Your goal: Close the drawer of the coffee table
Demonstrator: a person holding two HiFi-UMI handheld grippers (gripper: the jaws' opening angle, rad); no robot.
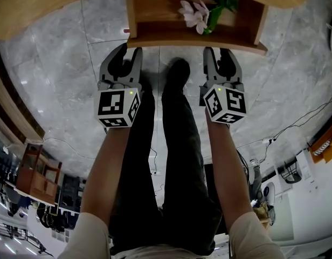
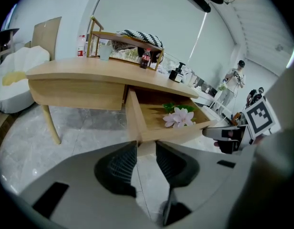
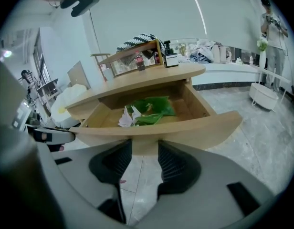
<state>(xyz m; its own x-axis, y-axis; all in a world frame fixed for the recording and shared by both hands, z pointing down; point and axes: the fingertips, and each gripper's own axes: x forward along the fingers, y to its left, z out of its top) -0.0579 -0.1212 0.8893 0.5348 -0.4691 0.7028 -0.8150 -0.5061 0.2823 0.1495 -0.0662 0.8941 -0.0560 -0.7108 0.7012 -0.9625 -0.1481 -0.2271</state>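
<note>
I see the wooden drawer [image 3: 156,128] pulled fully out from the coffee table [image 2: 89,75], pink flower [image 3: 129,117] inside.

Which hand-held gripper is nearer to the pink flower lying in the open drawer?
Right. The right hand-held gripper faces the drawer front almost in line with the pink flower; the left hand-held gripper faces its left end, farther away.

Light tan wood drawer [image 1: 195,41]; pale pink flower [image 1: 194,14] with green leaves [image 1: 222,1]; grey veined marble floor [image 1: 53,74]; grey left gripper [image 1: 130,50] and right gripper [image 1: 216,51] carrying black-and-white marker cubes
</note>
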